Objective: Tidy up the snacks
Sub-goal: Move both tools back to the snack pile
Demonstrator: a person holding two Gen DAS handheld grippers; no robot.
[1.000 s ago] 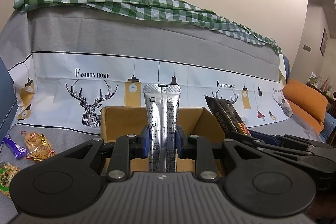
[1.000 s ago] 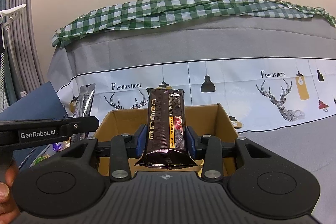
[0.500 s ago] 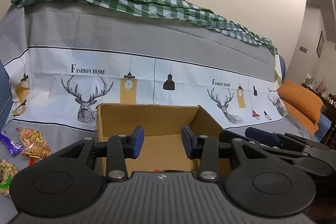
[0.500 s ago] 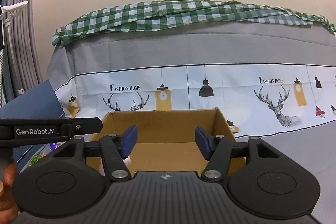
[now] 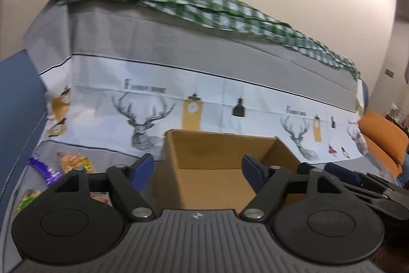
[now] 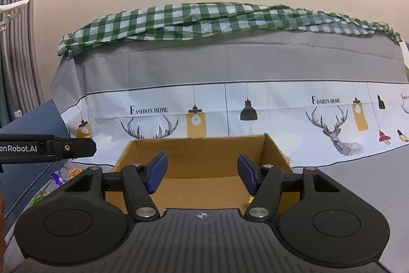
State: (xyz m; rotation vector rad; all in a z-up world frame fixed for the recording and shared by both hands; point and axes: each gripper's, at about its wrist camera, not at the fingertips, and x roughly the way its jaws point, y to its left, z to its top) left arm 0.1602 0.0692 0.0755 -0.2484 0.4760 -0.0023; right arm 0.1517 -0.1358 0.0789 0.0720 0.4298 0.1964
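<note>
The left hand-held gripper (image 5: 198, 168) is spreading its jaws wider with nothing between the blue pads, released and hanging over the near-left wall of the cardboard box (image 5: 219, 142). The right hand-held gripper (image 6: 202, 175) is sitting released too, jaws parted and bare, looking straight into the same box from its near edge. Out past the left one, the loose snacks are lying on the grey sofa seat towards its left edge: a purple wrapper (image 5: 44, 169), a yellow packet (image 5: 75, 161) beside it, and a greenish bag (image 5: 28, 198) nearer, too blurred to name with confidence. The purple wrapper is lying with its long axis slanting away to the left. Everything left to collect is sitting to the left of the box, so the left hand is the nearer one by my reckoning.
</note>
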